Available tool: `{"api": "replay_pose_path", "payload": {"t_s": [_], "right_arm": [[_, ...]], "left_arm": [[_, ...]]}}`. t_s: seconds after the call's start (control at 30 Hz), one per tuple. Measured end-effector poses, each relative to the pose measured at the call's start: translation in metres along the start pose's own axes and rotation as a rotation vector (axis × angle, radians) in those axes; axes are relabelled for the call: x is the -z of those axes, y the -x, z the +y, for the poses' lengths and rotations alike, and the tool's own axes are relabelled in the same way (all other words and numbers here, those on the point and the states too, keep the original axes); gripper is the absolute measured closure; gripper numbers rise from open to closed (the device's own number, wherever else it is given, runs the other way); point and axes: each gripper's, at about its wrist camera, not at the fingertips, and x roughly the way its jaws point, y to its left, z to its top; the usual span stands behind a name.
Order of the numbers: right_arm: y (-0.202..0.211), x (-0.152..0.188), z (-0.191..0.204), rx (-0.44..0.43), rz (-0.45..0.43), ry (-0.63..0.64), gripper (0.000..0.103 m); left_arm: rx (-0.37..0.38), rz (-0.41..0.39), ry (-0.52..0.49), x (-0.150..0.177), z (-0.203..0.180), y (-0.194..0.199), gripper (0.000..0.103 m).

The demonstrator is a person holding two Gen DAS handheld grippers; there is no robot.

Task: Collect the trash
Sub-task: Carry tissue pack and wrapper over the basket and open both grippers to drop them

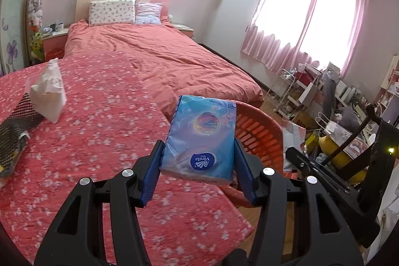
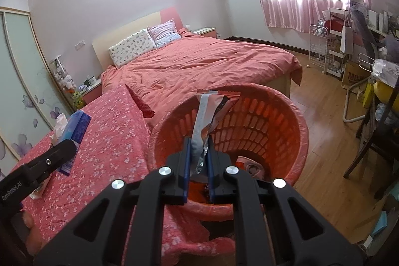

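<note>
With some trash already in the orange basket (image 2: 294,131), the right gripper (image 2: 199,156) pinches a foil wrapper (image 2: 212,114) above it, the left gripper (image 1: 197,161) clamps a Vinda tissue pack (image 1: 202,136), while crumpled tissue (image 1: 49,89) remains at ten o'clock on the surface (image 1: 99,116).

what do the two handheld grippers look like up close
Both the left gripper and the right gripper are matte black plastic with triangular cut-outs, round silver bolt heads and ribbed blue pads. White "GenRobot.AI" lettering marks the left one's side.
</note>
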Motion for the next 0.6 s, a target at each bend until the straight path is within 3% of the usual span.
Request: {"api": "replay_pose_path", "payload": {"t_s": [0.6], "right_arm": [[-0.024,-0.009,-0.040,-0.002,0.001,-0.059,0.091]], "left_arm": [[0.047,0.044,-0.068,0.004,-0.046,-0.043,0.048]]}}
